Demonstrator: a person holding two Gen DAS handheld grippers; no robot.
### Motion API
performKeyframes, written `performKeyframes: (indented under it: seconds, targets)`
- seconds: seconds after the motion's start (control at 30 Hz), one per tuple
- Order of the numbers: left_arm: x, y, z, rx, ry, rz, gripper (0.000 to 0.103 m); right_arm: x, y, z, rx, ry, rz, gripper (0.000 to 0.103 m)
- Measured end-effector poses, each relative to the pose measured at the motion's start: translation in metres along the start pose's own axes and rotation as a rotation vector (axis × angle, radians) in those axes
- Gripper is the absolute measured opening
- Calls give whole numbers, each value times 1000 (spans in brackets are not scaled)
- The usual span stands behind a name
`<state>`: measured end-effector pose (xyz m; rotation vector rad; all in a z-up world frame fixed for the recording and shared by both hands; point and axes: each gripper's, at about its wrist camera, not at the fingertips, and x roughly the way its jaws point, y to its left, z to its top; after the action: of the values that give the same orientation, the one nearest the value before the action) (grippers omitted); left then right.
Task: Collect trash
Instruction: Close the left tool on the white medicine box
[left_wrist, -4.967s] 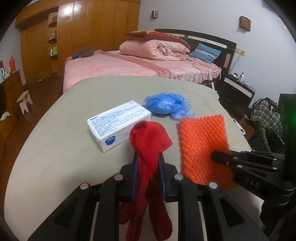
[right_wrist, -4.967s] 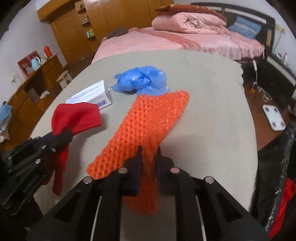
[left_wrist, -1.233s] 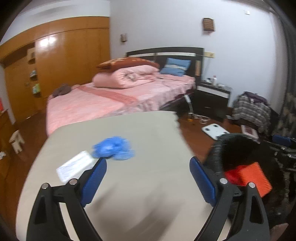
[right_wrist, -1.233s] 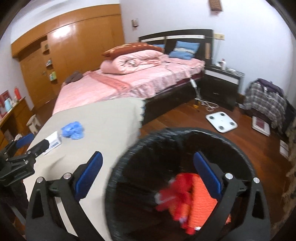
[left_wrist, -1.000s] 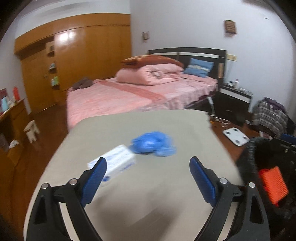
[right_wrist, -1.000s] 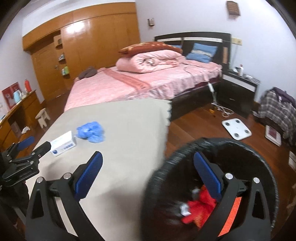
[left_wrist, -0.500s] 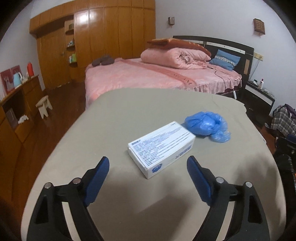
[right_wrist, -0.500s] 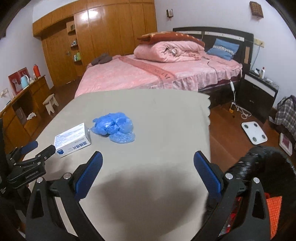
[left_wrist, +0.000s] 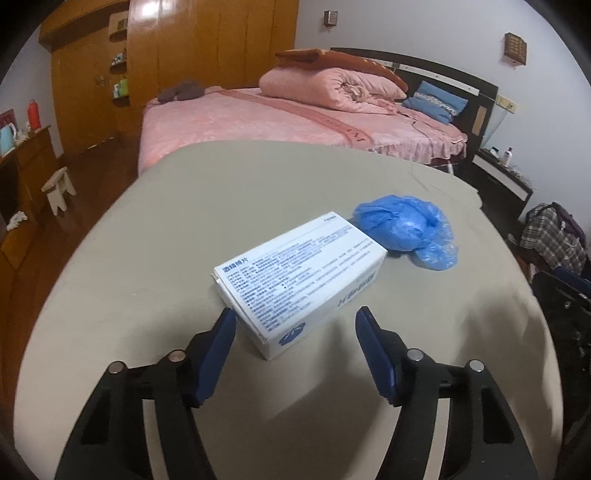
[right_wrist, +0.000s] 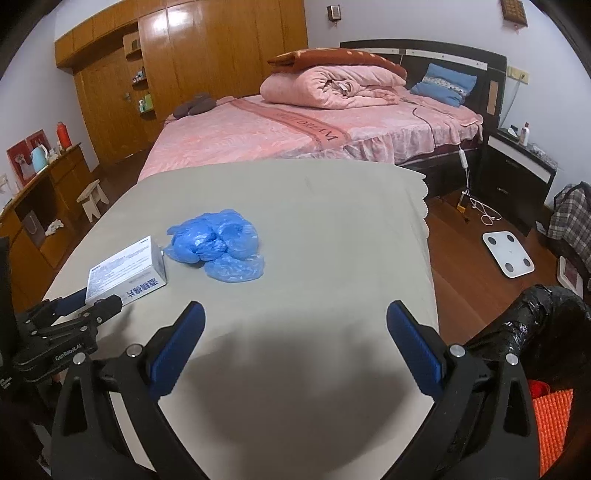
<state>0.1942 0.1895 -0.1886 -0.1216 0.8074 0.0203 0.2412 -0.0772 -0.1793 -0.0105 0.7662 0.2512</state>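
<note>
Left gripper (left_wrist: 295, 325) closing, jaws still clear of white box (left_wrist: 299, 273) near tabletop's (left_wrist: 166, 229) left edge, right gripper (right_wrist: 295, 325) spread wide, empty

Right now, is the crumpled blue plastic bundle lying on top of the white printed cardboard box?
No, the crumpled blue plastic bundle lies on the grey tablecloth beside the white printed cardboard box.

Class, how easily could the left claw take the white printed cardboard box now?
Probably easily: the left claw is open astride the white printed cardboard box's near corner, its jaws just narrowing, nothing between.
</note>
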Motion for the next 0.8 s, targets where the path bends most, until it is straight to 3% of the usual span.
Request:
performKeyframes:
  seconds: [0.3, 0.47, 0.6, 0.8]
  targets:
    - [-9, -33, -9, 9, 19, -172, 65, 3, -11, 1, 35, -1, -22, 96]
    - [-15, -35, -8, 46, 13, -105, 66, 4, -14, 0, 42, 1, -22, 96]
    - [-7, -23, 0, 53, 12, -30, 75, 4, -12, -1, 41, 5, -20, 96]
    - [14, -14, 12, 58, 39, -19, 80, 7, -11, -1, 37, 12, -20, 96]
